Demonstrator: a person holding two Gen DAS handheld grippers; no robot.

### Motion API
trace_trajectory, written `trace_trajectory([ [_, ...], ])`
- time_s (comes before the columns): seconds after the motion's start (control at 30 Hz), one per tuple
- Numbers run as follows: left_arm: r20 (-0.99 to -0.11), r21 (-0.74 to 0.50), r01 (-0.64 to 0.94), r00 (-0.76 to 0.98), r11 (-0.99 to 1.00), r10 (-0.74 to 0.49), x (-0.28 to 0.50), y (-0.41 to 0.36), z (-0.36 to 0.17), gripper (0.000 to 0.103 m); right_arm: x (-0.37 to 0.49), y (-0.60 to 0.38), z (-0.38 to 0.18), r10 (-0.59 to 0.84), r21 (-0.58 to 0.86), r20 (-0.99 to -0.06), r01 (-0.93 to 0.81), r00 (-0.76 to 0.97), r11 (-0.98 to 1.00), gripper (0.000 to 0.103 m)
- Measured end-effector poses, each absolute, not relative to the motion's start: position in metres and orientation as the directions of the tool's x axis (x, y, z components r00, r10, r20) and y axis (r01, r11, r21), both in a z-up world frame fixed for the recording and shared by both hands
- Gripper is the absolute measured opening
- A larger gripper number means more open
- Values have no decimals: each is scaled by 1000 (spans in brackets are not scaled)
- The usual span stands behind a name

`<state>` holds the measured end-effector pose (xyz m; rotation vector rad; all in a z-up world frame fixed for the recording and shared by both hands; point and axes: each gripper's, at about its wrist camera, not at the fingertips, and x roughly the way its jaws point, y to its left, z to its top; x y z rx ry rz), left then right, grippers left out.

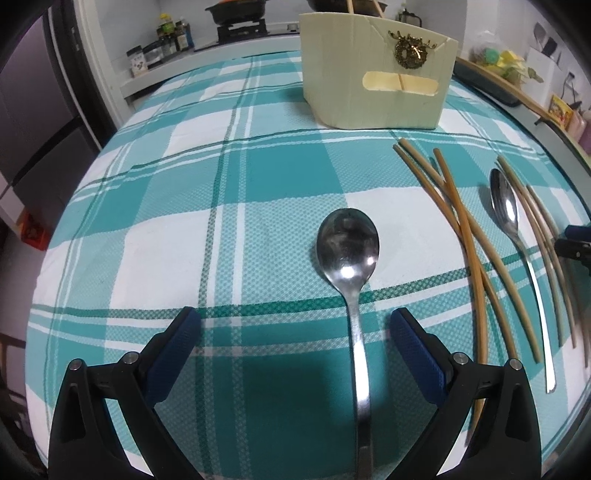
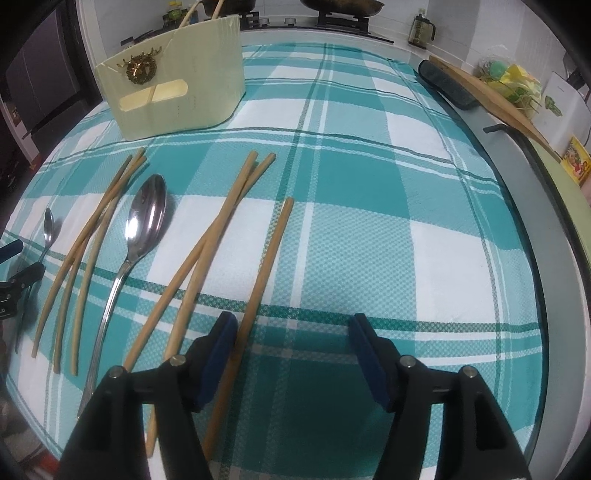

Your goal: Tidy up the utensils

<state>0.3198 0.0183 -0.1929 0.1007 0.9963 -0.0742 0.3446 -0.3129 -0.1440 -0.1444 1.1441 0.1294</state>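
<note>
In the left wrist view a steel spoon (image 1: 347, 247) lies on the teal checked tablecloth (image 1: 166, 229). Its handle runs back between the fingers of my left gripper (image 1: 295, 325), nearer the right pad, and neither pad touches it; the jaws stand open. In the right wrist view one wooden chopstick (image 2: 269, 258) lies just inside the left finger of my right gripper (image 2: 291, 332), which is open around it. Two crossed chopsticks (image 2: 221, 229), a large spoon (image 2: 146, 218) and three more chopsticks (image 2: 85, 251) lie to the left. A cream holder box (image 2: 173, 81) stands at the back.
A stove with pans (image 1: 240, 14) and bottles (image 1: 170, 37) line the counter behind the table. A dark tray (image 2: 450, 85) and a wooden board (image 2: 491, 96) sit at the table's right edge. A fridge (image 1: 40, 122) stands to the left.
</note>
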Motion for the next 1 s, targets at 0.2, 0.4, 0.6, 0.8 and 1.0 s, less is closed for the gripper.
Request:
trace_trajectory([
  [0.2,-854,-4,92,518,996,-51,337,18,-195,98,372,-293,-143,52,-45,-930,-254,363,966,43],
  [0.4,-847,-5,84,529,996,-49,348,4,-187,58,404,-287,-142,39,-51,-933,-237,359,970,21],
  [0.6,-838,-29,127,538,991,-94,350,2,-180,36,417,-289,-142,67,-4,-926,-187,371,982,6],
  [0.8,-781,-68,134,609,989,-137,331,15,-142,36,399,-306,-112,187,130,-877,-157,443,979,6],
  [1.0,-706,-84,165,686,983,-176,301,18,-94,36,361,-313,-57,255,187,-797,-178,547,966,6],
])
